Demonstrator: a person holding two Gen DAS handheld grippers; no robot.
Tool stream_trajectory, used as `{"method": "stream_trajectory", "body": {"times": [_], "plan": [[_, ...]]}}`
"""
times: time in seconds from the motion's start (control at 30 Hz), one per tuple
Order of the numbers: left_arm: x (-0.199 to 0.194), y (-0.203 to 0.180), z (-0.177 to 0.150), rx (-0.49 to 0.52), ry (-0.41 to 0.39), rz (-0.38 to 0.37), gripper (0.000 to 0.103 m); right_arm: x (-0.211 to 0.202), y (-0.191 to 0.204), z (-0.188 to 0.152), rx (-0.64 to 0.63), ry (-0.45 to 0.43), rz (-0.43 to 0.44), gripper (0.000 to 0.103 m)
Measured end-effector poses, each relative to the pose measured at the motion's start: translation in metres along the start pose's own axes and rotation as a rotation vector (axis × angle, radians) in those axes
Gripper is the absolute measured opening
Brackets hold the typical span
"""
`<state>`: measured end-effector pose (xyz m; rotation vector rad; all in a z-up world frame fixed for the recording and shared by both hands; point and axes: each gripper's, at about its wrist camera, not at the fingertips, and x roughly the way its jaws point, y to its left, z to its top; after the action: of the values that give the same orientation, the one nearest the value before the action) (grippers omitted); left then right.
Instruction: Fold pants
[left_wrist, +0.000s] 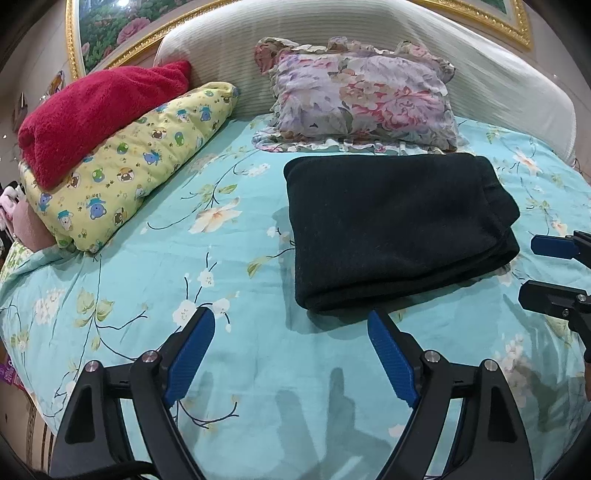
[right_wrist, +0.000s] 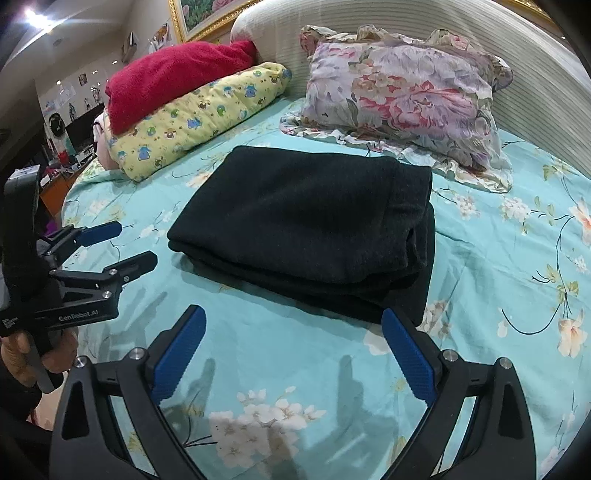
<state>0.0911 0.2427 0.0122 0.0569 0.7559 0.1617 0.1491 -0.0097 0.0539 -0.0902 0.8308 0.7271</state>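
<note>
Right wrist view alone shows a bare hand (right_wrist: 22, 354) gripping the left gripper (right_wrist: 129, 245) handle at the frame's left edge; left wrist view catches only the right gripper's (left_wrist: 535, 269) two tips at its right edge. Both grippers hover low over the floral bedsheet (left_wrist: 147, 266), jaws spread wide, nothing between them. Left gripper sits near the pants' front left side, right gripper near the front right corner, neither touching. Pants (left_wrist: 395, 229) are black, folded into a thick layered rectangle, flat on the sheet just in front of the floral pillow (left_wrist: 362, 96).
</note>
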Motion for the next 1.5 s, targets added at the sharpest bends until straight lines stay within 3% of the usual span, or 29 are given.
{"method": "stream_trajectory", "body": {"times": [0.73,1.5], "plan": [[0.035,-0.007,0.007,0.009,0.014,0.015,0.086,0.018,-0.013,0.001,0.001,0.0,-0.024,0.096],[0.045,-0.007,0.011,0.008,0.016,0.009,0.086,0.026,-0.016,0.007,0.012,-0.011,-0.014,0.096]]}}
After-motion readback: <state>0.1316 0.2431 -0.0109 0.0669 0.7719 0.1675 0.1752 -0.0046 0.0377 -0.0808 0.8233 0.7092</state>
